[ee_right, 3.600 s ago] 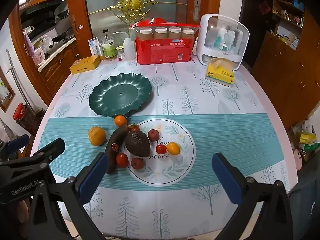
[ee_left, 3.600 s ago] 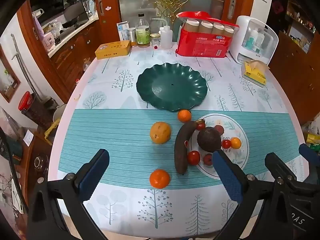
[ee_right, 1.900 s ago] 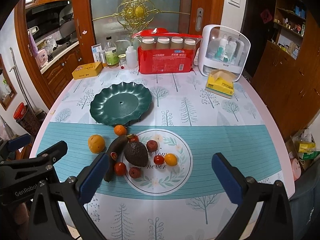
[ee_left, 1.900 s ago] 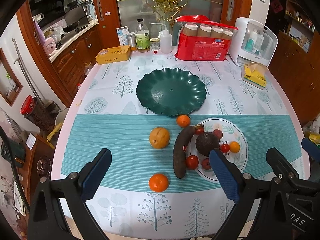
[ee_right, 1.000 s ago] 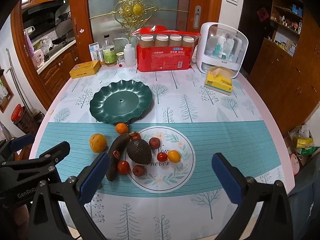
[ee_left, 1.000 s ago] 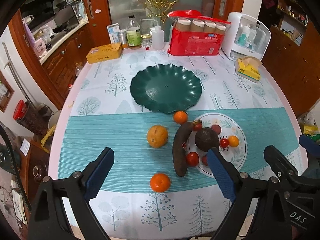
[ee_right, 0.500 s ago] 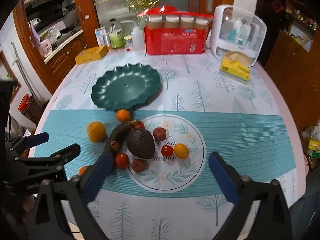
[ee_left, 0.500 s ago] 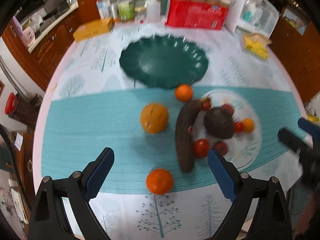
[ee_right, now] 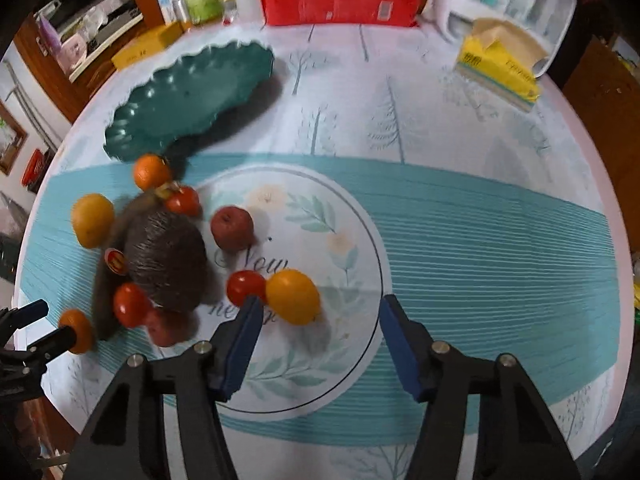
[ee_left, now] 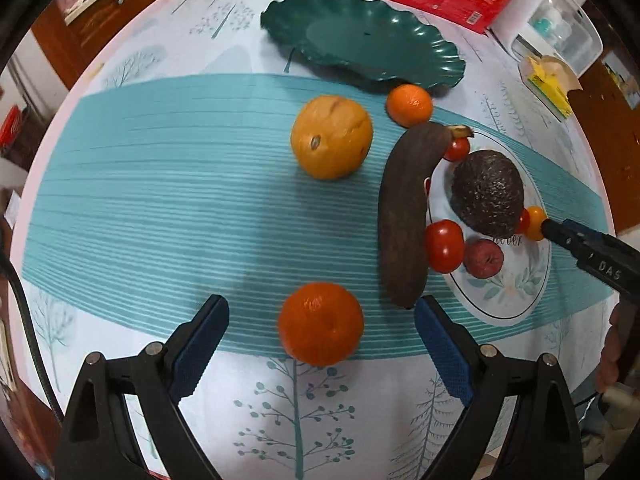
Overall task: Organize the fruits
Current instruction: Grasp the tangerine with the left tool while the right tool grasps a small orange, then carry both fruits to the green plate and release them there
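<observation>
On my bench, the green scalloped plate sits at the far side, empty. The brown banana lies lengthwise, stem pointing away toward the plate, just left of the avocado. My left tool hangs wide but closing, a tangerine between its pads, untouched. My right tool is closing around a yellow tomato, not yet gripping. The round mat reads "Now" and "never"; the right tool's arm reads "DAS".

Home dining room: tablecloth-covered table, wooden cabinets, tissue box
</observation>
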`<state>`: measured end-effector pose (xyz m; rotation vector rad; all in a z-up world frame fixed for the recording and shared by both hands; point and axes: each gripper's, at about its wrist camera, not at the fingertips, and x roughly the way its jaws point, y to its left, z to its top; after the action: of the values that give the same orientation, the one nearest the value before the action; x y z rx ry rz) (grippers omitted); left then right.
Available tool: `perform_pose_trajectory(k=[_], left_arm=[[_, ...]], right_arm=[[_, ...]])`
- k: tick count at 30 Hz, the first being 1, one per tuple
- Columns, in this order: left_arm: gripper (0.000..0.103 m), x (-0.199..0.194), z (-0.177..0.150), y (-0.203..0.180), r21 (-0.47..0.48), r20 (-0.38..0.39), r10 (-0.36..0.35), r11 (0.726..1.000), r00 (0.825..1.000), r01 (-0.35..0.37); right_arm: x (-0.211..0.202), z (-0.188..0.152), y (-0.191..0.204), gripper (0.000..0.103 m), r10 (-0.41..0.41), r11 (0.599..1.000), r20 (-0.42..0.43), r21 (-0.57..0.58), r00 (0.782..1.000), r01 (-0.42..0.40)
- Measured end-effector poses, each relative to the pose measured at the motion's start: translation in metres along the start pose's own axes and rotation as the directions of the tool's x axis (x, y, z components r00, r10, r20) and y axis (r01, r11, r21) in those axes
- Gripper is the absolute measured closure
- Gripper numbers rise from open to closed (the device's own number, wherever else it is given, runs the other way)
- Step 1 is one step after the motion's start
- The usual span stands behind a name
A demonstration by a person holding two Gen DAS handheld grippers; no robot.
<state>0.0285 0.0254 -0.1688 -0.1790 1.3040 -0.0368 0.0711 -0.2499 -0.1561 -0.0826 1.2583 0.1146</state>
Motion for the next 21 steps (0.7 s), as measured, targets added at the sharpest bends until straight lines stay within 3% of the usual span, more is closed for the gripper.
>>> perform_pose_trajectory(k=[3, 9, 14, 21], left_arm=[[0.029, 0.008, -0.003, -0.001, 0.003, -0.022, 0.006, 1.0, 1.0, -0.006], [0.045, 0.021, -0.008, 0.002, -0.028, -0.054, -0.001, 1.0, 0.999, 0.0], [0.059, 0.023, -0.005, -0.002, -0.02, -0.033, 0.025, 0.999, 0.999, -0.025], [0.061, 0.015, -0.007, 0.0, -0.036, -0.05, 0.025, 0.999, 0.998, -0.027]], right_arm=[[0.01, -0.001, 0.003, 0.051, 0.022, 0.998, -0.015, -0.059, 1.0, -0.023], [0.021, 0.002, 0.011, 0.056, 0.058, 0.988, -0.022, -0.144, 0.998, -0.061], [0.026, 0.004, 0.01, 0.072, 0.083, 0.985, -0.029, -0.151, 0.996, -0.086], [0.022, 0.003, 0.012, 0.074, 0.102, 0.985, -0.035, -0.137, 0.994, -0.106]])
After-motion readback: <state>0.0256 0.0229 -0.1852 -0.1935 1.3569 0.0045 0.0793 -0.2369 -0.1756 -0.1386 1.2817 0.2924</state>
